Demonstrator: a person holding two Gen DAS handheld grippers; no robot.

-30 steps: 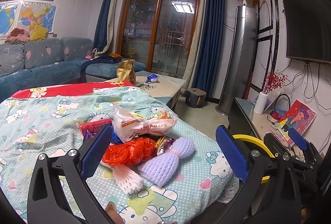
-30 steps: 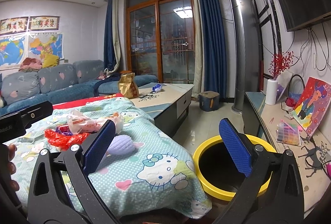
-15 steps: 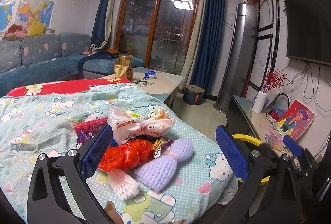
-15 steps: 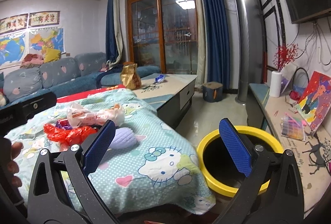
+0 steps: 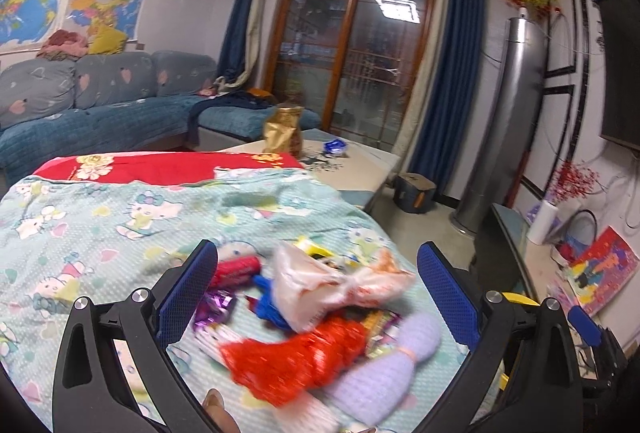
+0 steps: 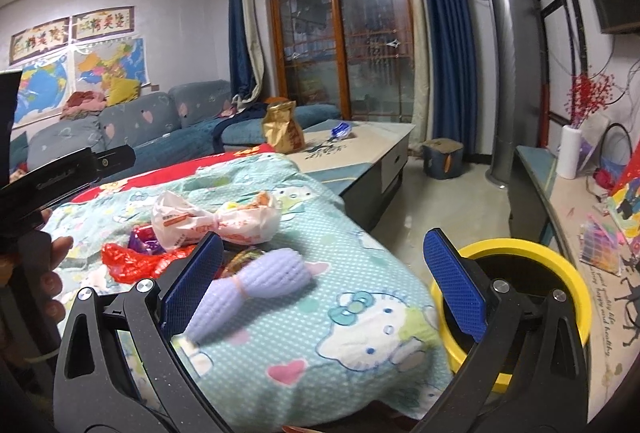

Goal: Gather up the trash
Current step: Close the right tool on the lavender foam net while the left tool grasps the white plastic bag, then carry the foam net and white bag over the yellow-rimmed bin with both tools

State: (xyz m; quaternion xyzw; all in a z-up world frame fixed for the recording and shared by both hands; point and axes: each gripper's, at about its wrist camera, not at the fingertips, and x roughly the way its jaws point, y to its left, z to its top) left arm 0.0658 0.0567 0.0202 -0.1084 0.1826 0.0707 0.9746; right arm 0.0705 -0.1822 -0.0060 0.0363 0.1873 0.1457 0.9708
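Left gripper (image 5: pixel 316 291): jaws spread wide, blue pads facing each other, nothing clamped between them. Right gripper (image 6: pixel 322 275): jaws likewise spread wide, nothing gripped. In the right wrist view, the person's left hand (image 6: pixel 50 273) is seen at frame left, fingers curled around the left gripper's black handle.

Left tongs (image 5: pixel 318 283) and right tongs (image 6: pixel 324 275): black speckled plastic arms are fitted with blue cross-hatched pads (image 5: pixel 188 293) and fastened by silver round-head screws (image 5: pixel 139 295). Triangular cut-outs are seen in each arm.
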